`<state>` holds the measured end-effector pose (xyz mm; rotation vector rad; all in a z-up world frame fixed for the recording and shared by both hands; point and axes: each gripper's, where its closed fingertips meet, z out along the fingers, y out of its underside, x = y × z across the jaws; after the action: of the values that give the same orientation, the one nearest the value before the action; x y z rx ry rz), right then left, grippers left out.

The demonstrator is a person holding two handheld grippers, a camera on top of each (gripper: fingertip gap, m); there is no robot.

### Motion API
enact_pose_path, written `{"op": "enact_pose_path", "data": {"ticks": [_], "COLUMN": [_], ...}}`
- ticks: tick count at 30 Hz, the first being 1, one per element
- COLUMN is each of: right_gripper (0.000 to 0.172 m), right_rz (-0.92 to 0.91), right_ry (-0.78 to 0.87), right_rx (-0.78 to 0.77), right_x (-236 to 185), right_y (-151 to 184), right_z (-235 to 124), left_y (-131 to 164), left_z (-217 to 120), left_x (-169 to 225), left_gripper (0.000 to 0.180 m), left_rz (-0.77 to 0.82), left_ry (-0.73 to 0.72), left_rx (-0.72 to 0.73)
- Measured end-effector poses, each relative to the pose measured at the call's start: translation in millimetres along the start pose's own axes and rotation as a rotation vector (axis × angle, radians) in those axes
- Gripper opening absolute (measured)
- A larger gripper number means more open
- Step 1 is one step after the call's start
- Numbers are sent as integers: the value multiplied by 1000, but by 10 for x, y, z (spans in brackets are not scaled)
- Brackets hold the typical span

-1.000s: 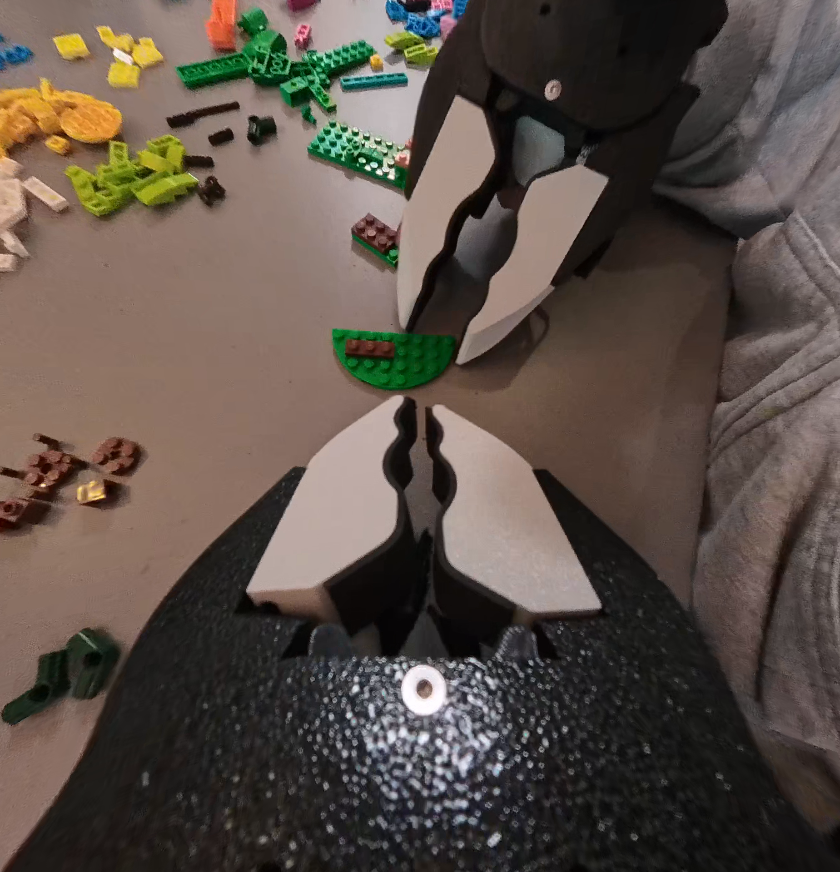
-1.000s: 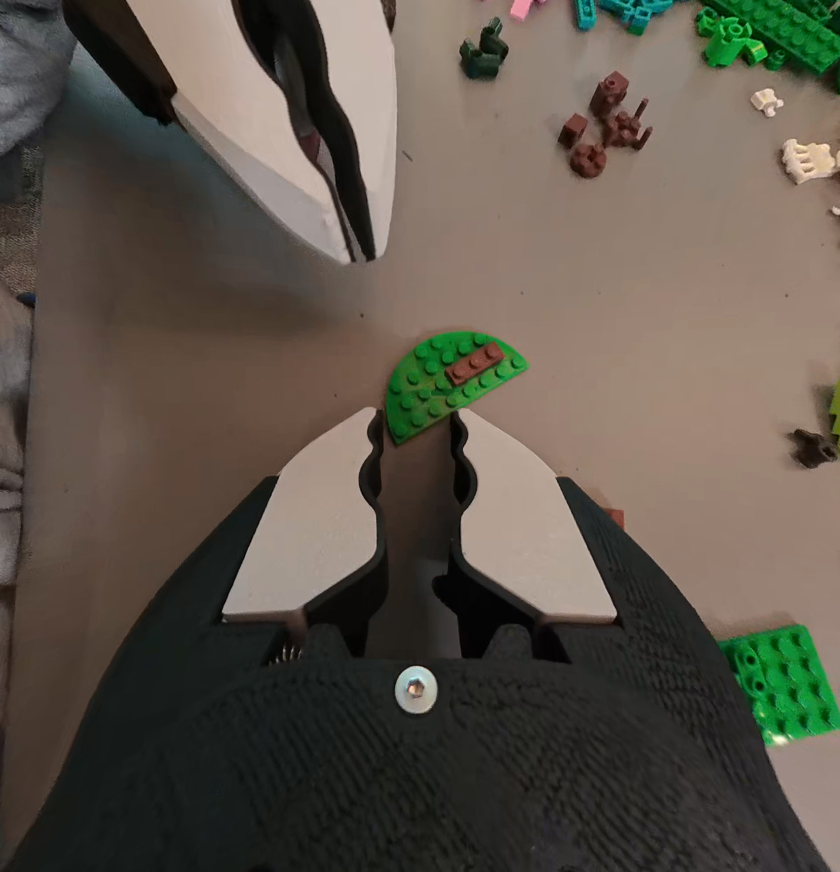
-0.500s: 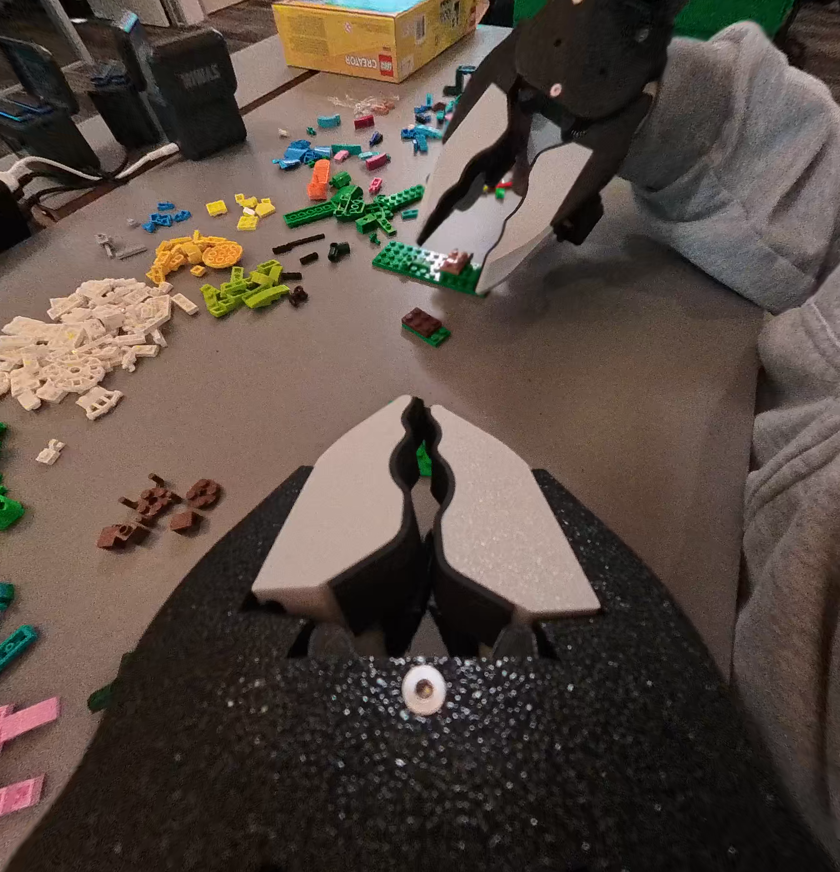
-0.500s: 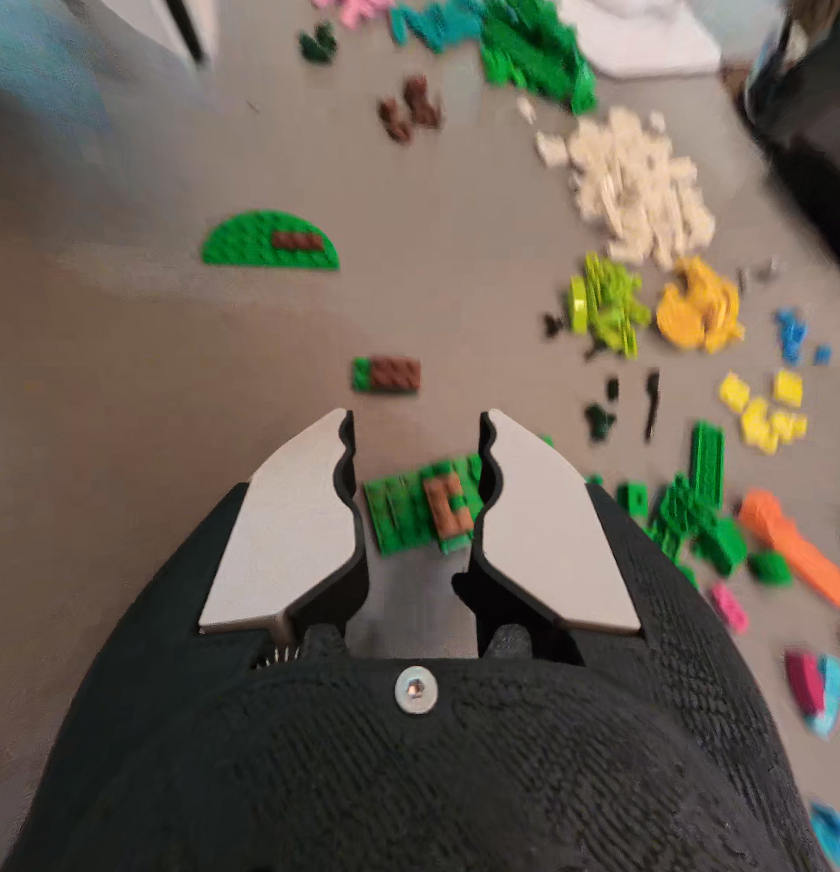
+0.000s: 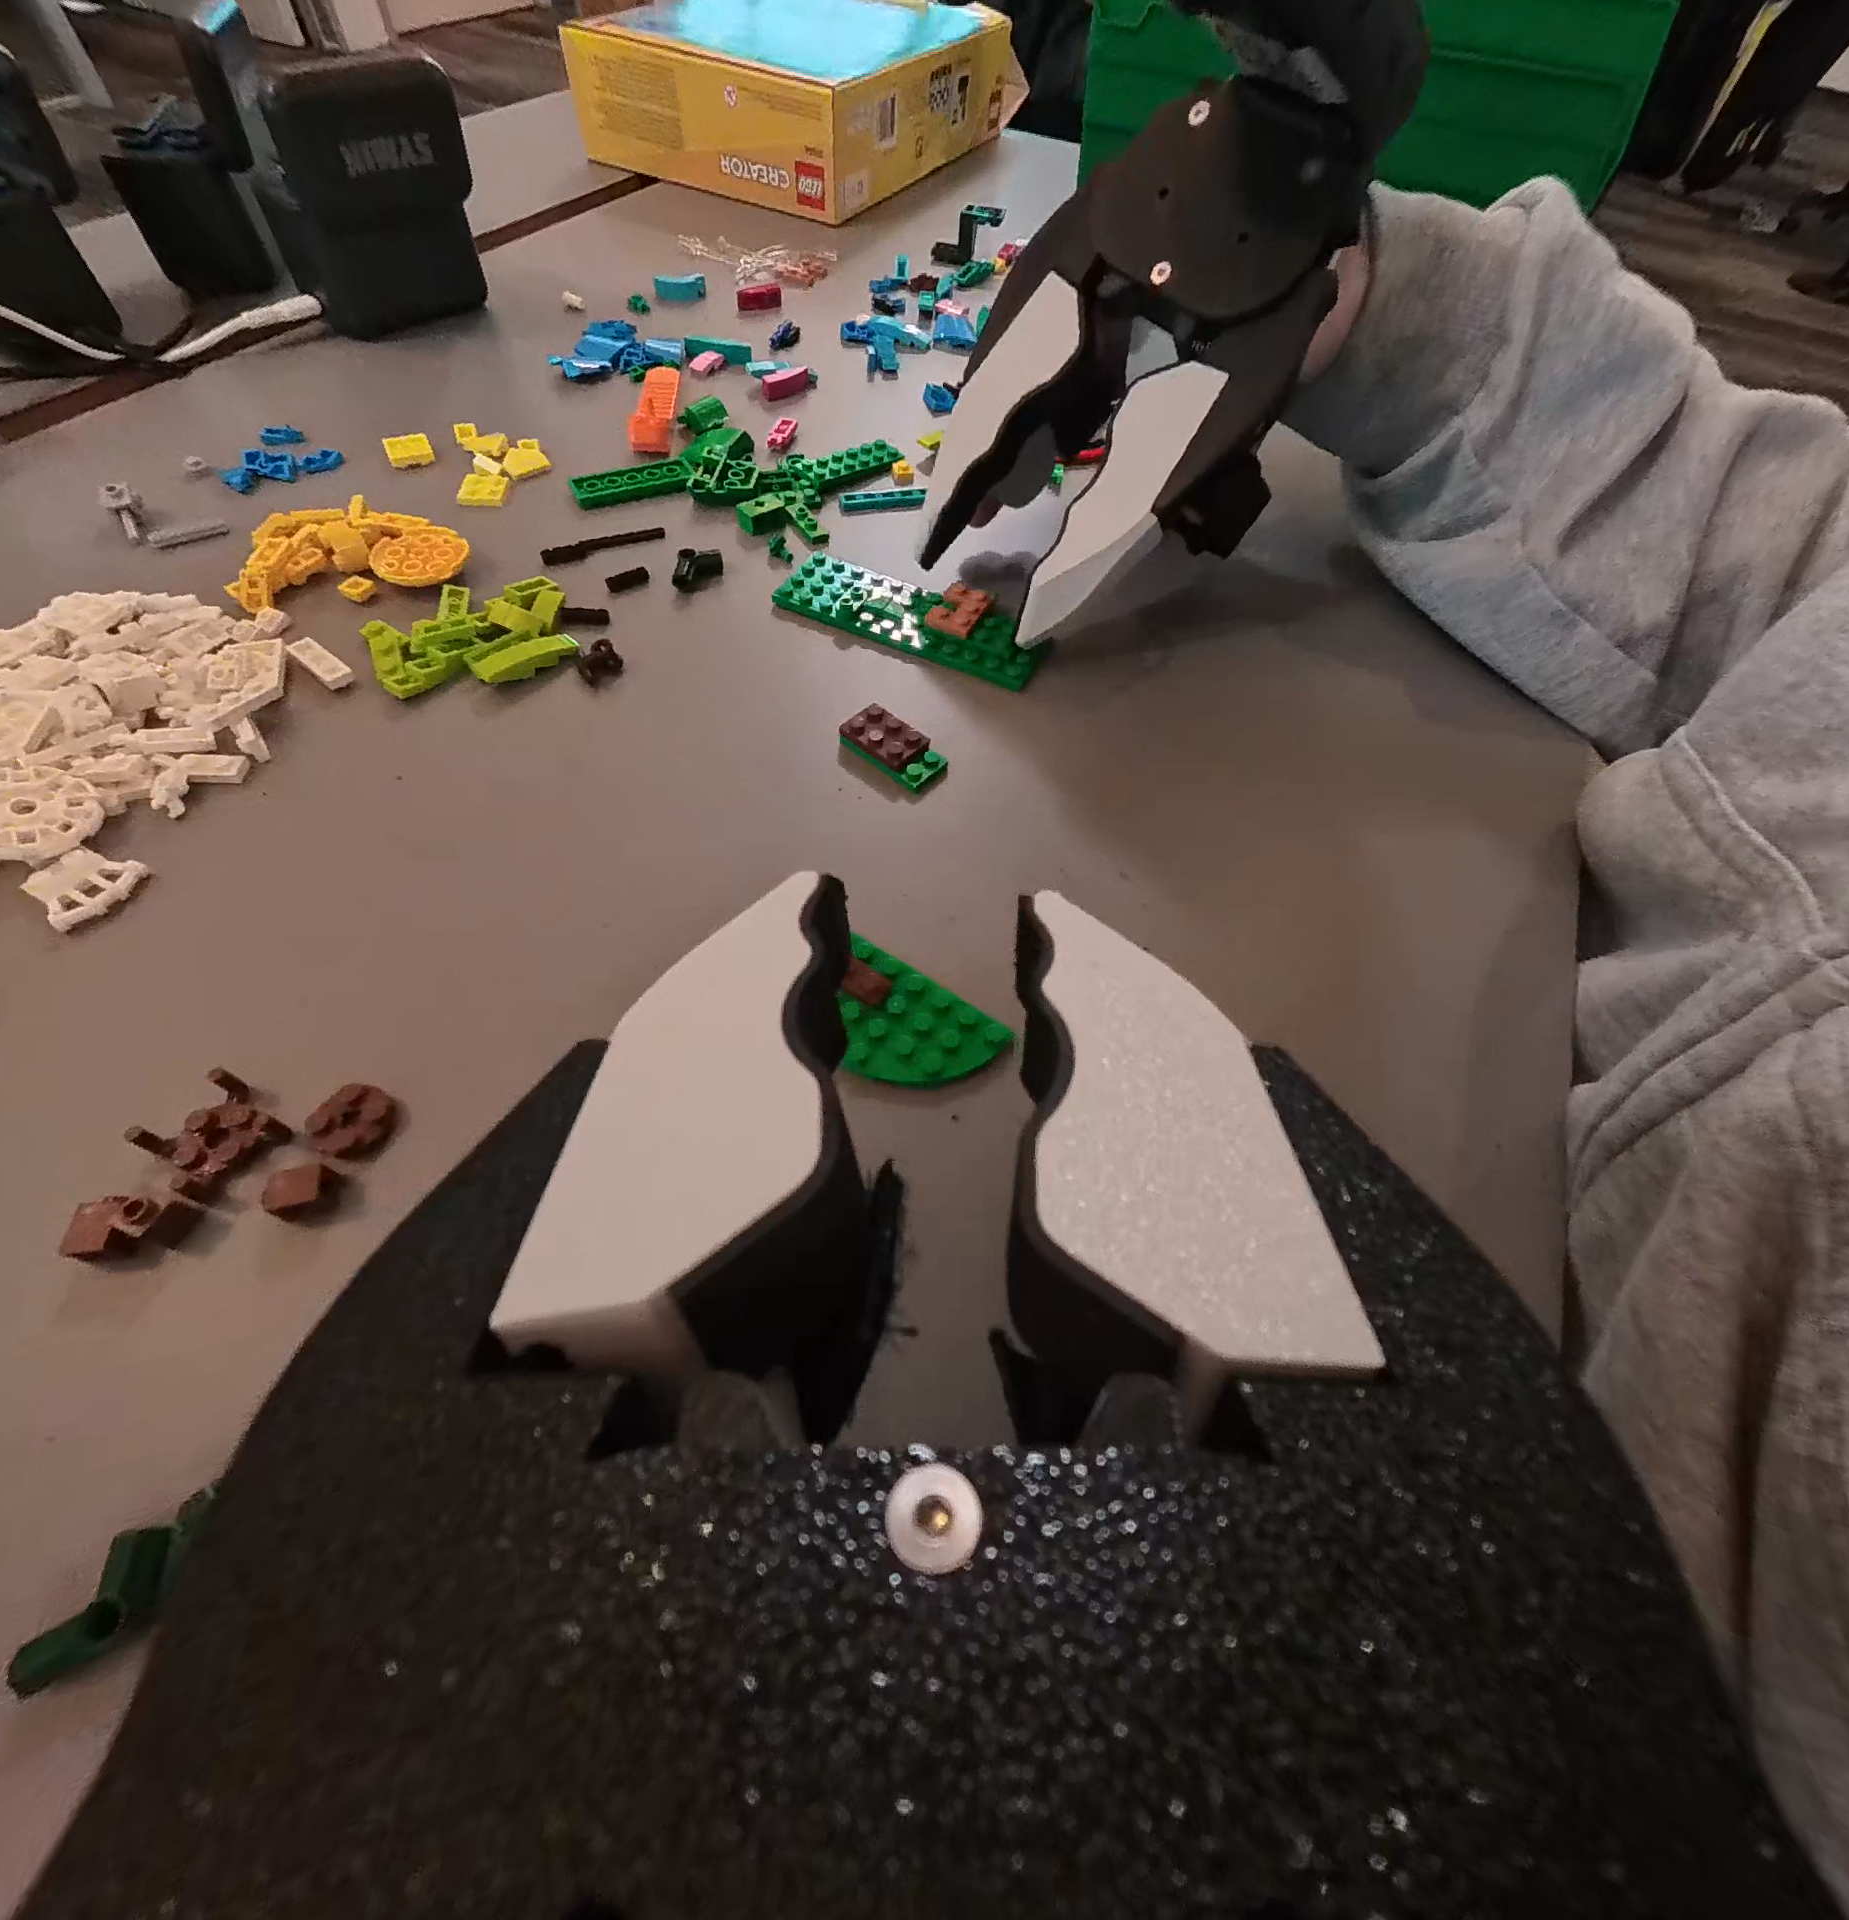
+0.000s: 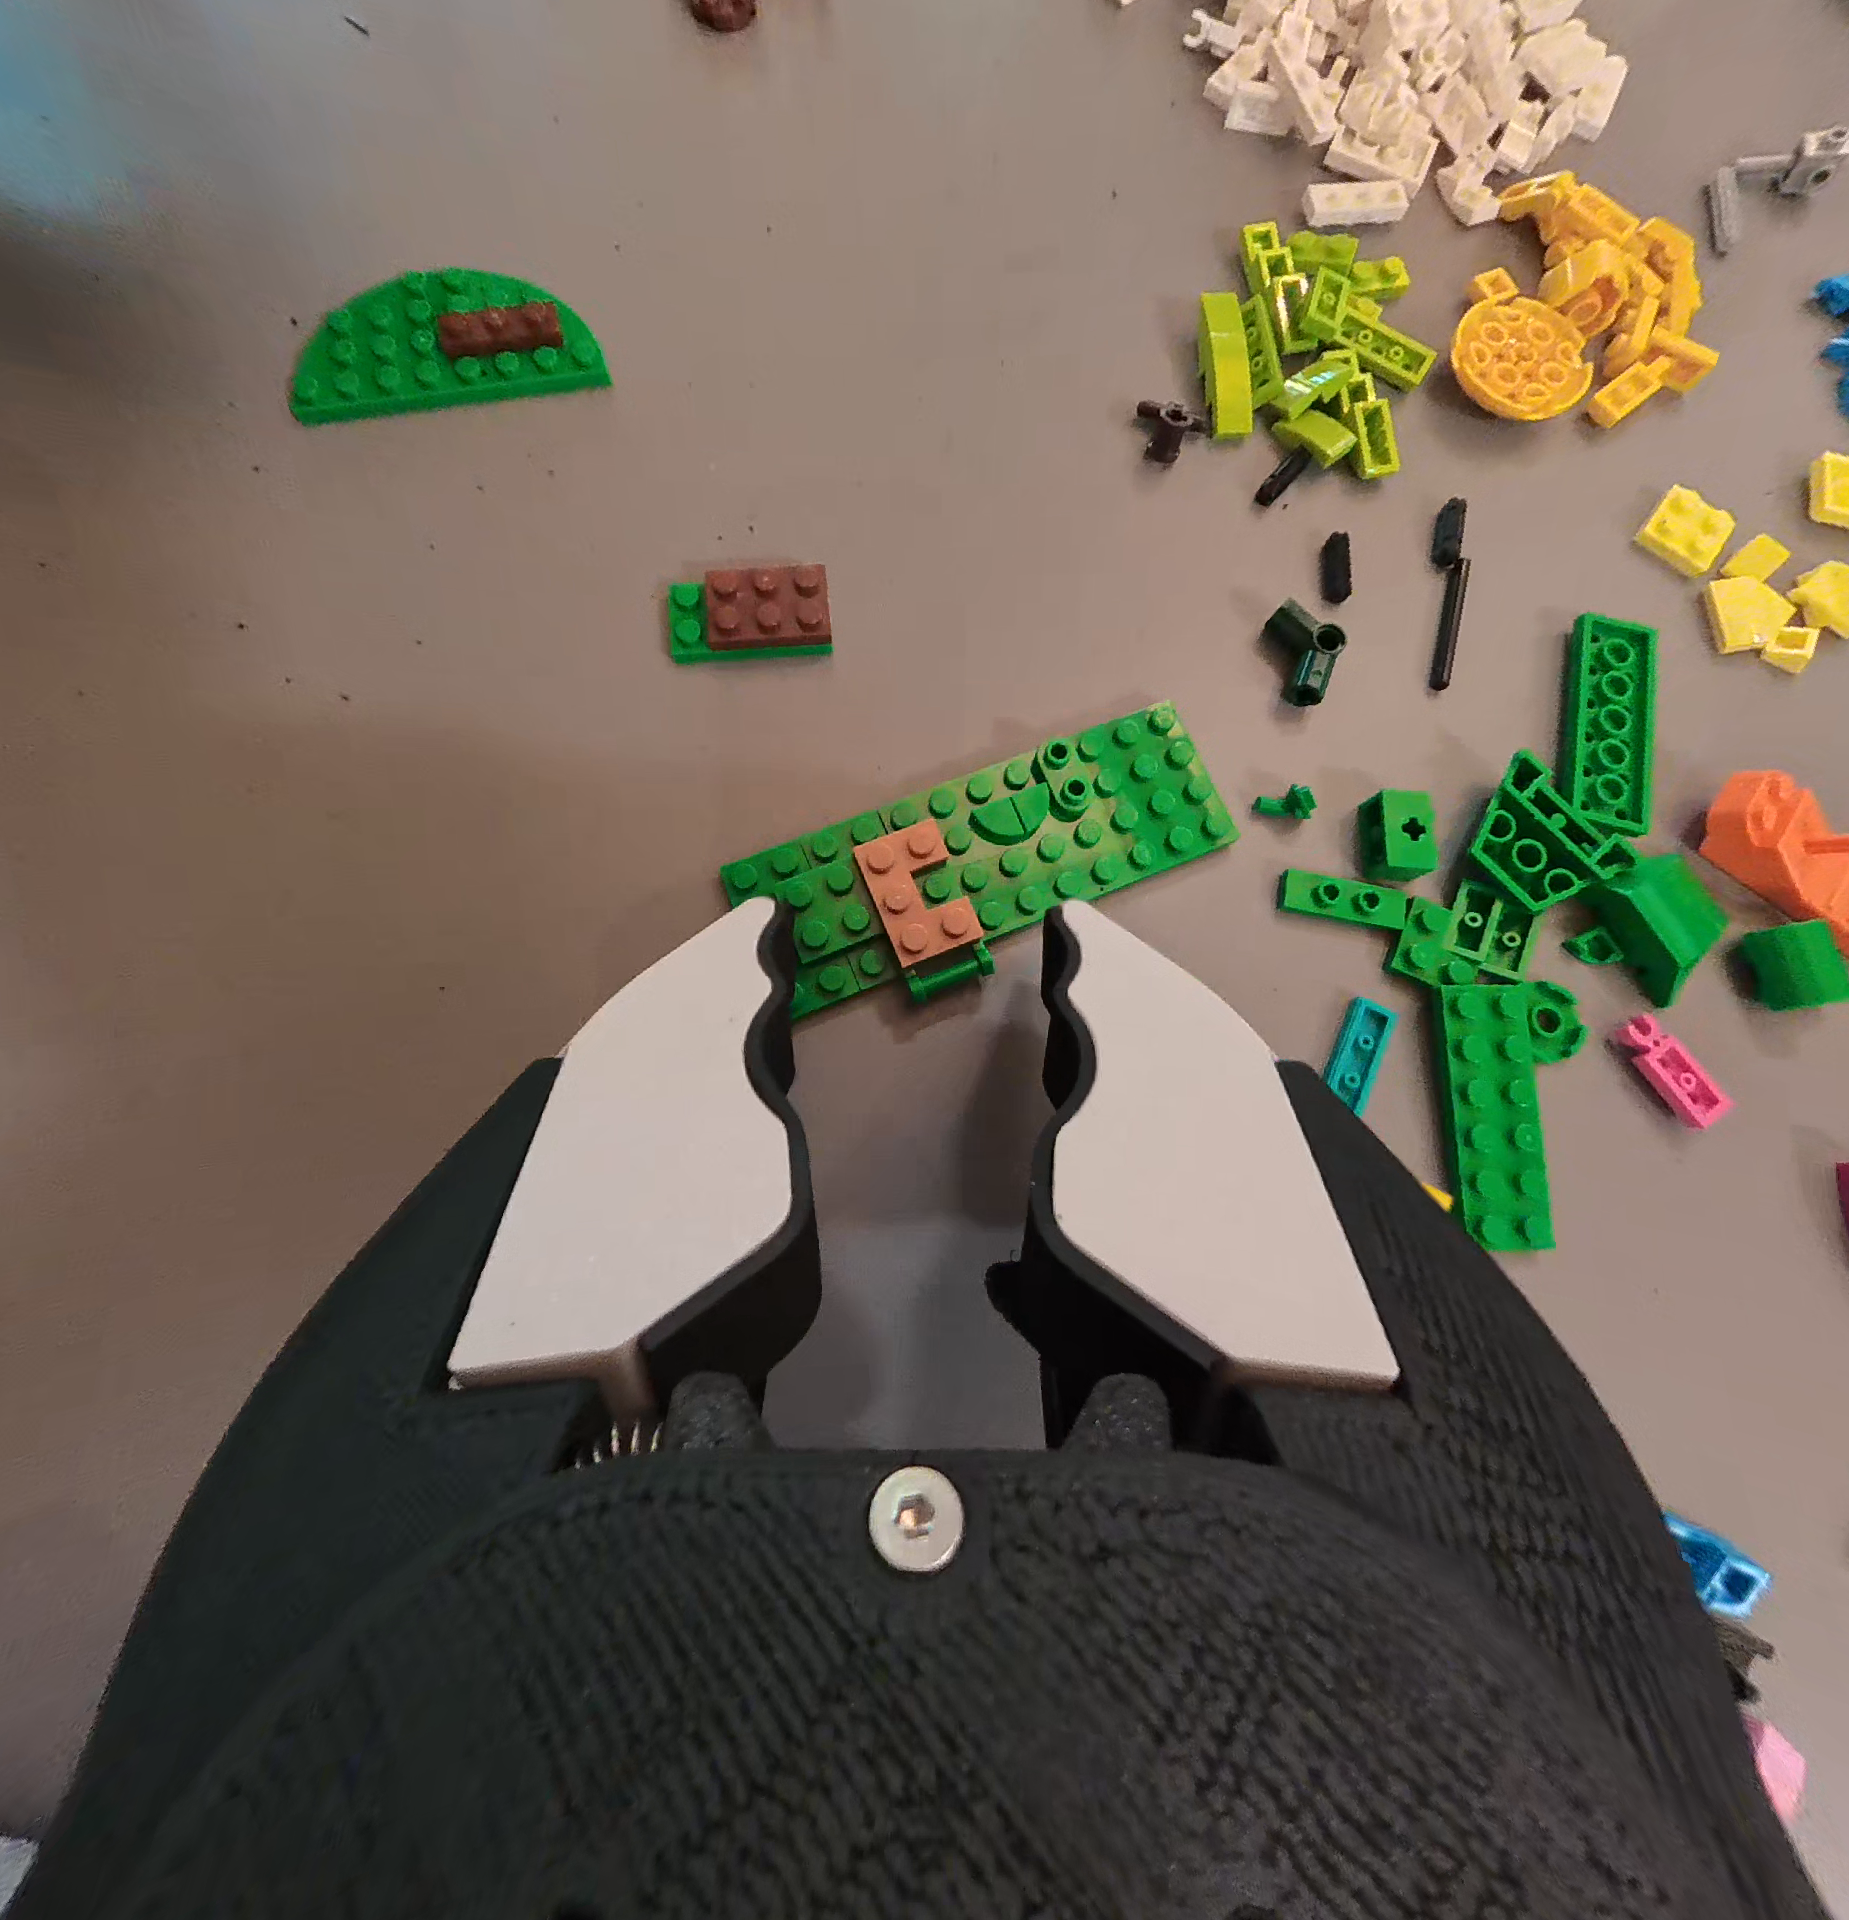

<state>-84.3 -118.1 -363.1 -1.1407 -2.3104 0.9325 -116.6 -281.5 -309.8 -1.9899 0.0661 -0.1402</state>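
Left wrist view: left gripper (image 5: 925, 920) is hovering over the grey table (image 5: 1263, 831), jaws parted, nothing gripped. Green half-round plate (image 5: 925, 1023) with a small brown strip (image 5: 866, 982) on it is lying flat on the table, showing in the gap between the fingers; left finger (image 5: 712, 1049) is hiding its left part, right finger clear of it. No pad is pressing on it.

Right gripper (image 5: 987, 597) is sitting farther off, tilted down, jaws wide, tips at the near end of the long green plate (image 5: 858, 603); one fingertip (image 5: 1045, 623) is just at the plate's corner, beside the brown C-shaped piece (image 5: 961, 608). Contact — cannot tell.

Right wrist view: right gripper (image 6: 909, 914) is open and holding nothing. Long green plate (image 6: 1096, 821) is lying flat, its near end between the fingertips, with the C-shaped piece (image 6: 915, 894) there. Left finger (image 6: 691, 1029) is overlapping the plate's corner; right finger is beside the edge, gap showing.

Small green plate topped by a brown brick (image 6: 764, 613) is lying between the two bigger plates, apart from both grippers. Loose bricks are sorted by colour farther out: white pile (image 5: 78, 707), yellow pile (image 5: 348, 551), lime pile (image 5: 473, 639), brown bits (image 5: 224, 1153). Grey sleeve (image 5: 1574, 468) is resting on the table edge.
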Motion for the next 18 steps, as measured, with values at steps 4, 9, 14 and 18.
{"op": "enact_pose_path", "data": {"ticks": [4, 9, 14, 18], "right_gripper": [46, 47, 37, 35], "right_rz": [38, 32, 54, 9], "right_ry": [-19, -40, -69, -79], "right_rx": [-2, -15, -16, -14], "right_x": [1, -78, -132, -165], "right_y": [26, -14, -45, -35], "right_z": [-16, 47, 69, 55], "left_y": [20, -59, -242, -345], "left_z": [32, 80, 223, 472], "left_x": [28, 55, 68, 84], "left_gripper": [30, 30, 30, 32], "left_rz": [11, -10, -63, -91], "left_ry": [10, 31, 40, 69], "left_rx": [-15, 22, 87, 72]}}
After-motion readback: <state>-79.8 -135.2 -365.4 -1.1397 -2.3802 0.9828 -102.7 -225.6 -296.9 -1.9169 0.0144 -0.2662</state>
